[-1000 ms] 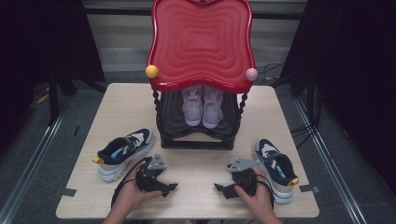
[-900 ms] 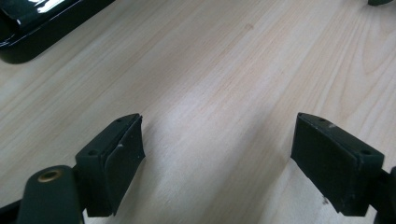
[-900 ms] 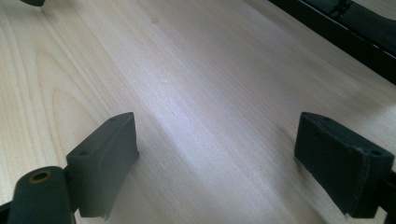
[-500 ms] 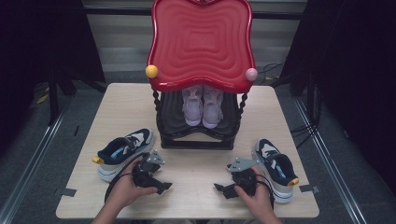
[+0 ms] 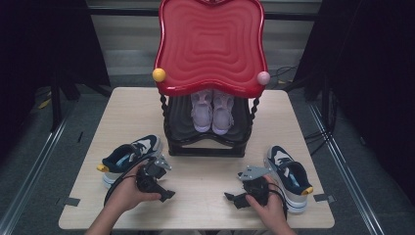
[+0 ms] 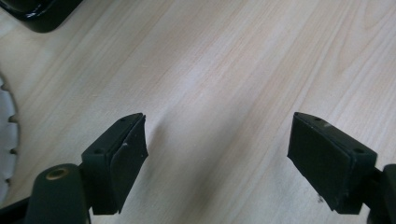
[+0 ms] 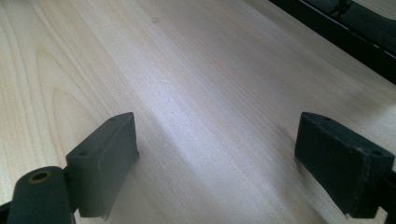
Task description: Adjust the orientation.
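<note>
High view puts the left shoe (image 5: 128, 157) at the lower left of the frame, lying on the table (image 5: 205, 196) with its toe toward the rack (image 5: 208, 132); its mate, the right shoe (image 5: 288, 174), lies at the lower right. A pale pair (image 5: 213, 110) already stands on the rack's lower shelf under the red top (image 5: 210, 44).

The left gripper (image 5: 154, 169) sits just beside the left shoe's inner edge, raised a little off the wood, its tips turned toward the shoe. In the left gripper view its jaws stand wide apart with bare table between them, and a white toothed sole edge (image 6: 7, 135) shows at the left margin. The right gripper (image 5: 252, 172) rests near the right shoe; in the right gripper view its jaws also gape over bare wood, with the rack's dark base (image 7: 355, 28) at the upper right.

I judge this the approach step: nothing is gripped, and the left hand seems about to take the nearer shoe. The next move calls for swinging the parted jaws over the shoe's collar or side wall, closing firmly, then lifting it clear toward the rack without knocking the pale pair.
</note>
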